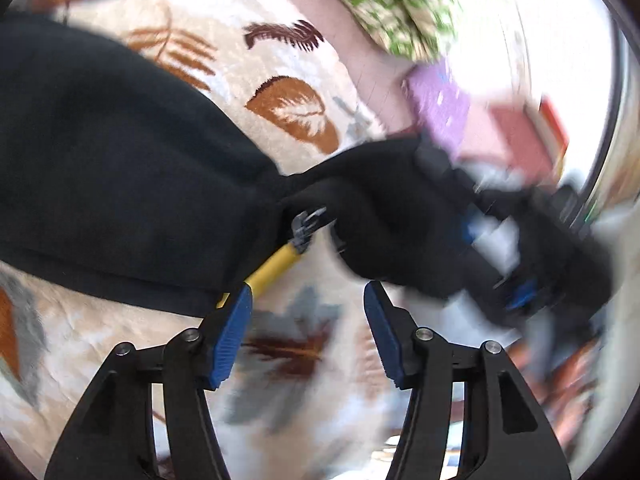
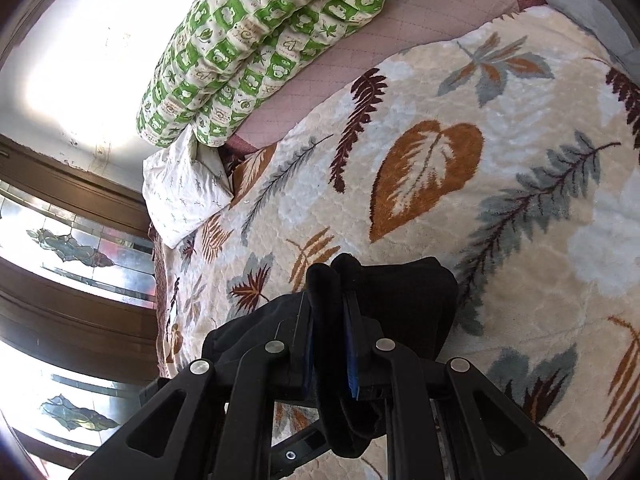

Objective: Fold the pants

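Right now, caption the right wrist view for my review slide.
Right claw shut on black pants above the leaf-patterned blanket.

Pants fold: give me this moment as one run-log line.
left tool open, empty | right tool shut on black pants | pants on leaf blanket
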Motion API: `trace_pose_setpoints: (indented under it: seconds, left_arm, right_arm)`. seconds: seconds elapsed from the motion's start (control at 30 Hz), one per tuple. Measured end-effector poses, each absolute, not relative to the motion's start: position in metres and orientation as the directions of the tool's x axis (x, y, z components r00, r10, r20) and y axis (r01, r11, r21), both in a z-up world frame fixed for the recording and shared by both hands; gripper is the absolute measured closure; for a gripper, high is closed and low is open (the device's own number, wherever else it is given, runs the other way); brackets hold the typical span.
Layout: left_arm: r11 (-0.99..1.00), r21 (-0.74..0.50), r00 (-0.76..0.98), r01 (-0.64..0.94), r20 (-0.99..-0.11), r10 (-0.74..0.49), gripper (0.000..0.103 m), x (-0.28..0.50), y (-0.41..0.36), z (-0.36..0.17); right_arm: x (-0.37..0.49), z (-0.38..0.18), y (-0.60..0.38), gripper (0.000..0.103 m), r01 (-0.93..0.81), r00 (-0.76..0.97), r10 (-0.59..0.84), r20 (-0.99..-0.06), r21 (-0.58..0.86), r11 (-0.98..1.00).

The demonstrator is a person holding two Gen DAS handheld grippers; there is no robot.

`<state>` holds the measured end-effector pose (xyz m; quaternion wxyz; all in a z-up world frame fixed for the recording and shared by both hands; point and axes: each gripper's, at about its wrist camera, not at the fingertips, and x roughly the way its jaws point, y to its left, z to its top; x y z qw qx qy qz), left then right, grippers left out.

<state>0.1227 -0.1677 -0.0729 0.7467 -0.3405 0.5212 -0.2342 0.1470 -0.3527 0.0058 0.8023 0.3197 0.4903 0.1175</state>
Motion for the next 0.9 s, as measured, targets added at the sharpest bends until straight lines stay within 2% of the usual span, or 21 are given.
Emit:
trace_pose_setpoints:
  seconds: [0.13, 0.23, 0.33, 0.4, 0.5, 0.6, 0.7, 0.9]
  left_arm:
    - [0.840, -0.510, 0.408, 0.185, -0.738, -0.538, 0.047, 0.109, -0.193, -0.067]
    - [0.900, -0.347, 0.516, 0.262, -0.738, -0.435, 0.047, 0.104, -0.205, -0.056]
    - [0.937, -0.192, 0.640, 0.293, -0.688, -0.341, 0.046, 0.106, -0.215, -0.043]
    - [0.937, -0.175, 0.662, 0.304, -0.669, -0.339, 0.046, 0.112, -0.217, -0.040]
    - [0.918, -0.192, 0.621, 0.346, -0.687, -0.377, 0.046, 0.127, -0.223, -0.044]
    - [0.875, -0.281, 0.575, 0.394, -0.668, -0.473, 0.046, 0.127, -0.216, -0.042]
    - [0.826, -0.345, 0.533, 0.445, -0.639, -0.554, 0.041, 0.126, -0.208, -0.041]
    - [0.823, -0.304, 0.509, 0.479, -0.669, -0.543, 0.041, 0.138, -0.215, -0.043]
  right_arm:
    - [0.148, 0.011, -0.362, 0.090, 0.114, 0.493, 0.518, -0.699, 0.643, 0.758]
    - [0.150, 0.011, -0.366, 0.090, 0.109, 0.498, 0.536, -0.682, 0.663, 0.741]
    - [0.151, 0.009, -0.368, 0.090, 0.111, 0.498, 0.550, -0.670, 0.678, 0.726]
    - [0.151, 0.007, -0.367, 0.090, 0.111, 0.498, 0.560, -0.663, 0.689, 0.716]
    - [0.152, 0.006, -0.367, 0.090, 0.107, 0.499, 0.568, -0.655, 0.696, 0.710]
    - [0.152, 0.006, -0.367, 0.090, 0.107, 0.499, 0.570, -0.653, 0.699, 0.707]
    - [0.153, 0.006, -0.366, 0.089, 0.101, 0.499, 0.578, -0.646, 0.705, 0.701]
    - [0.155, 0.007, -0.365, 0.087, 0.086, 0.494, 0.590, -0.638, 0.711, 0.697]
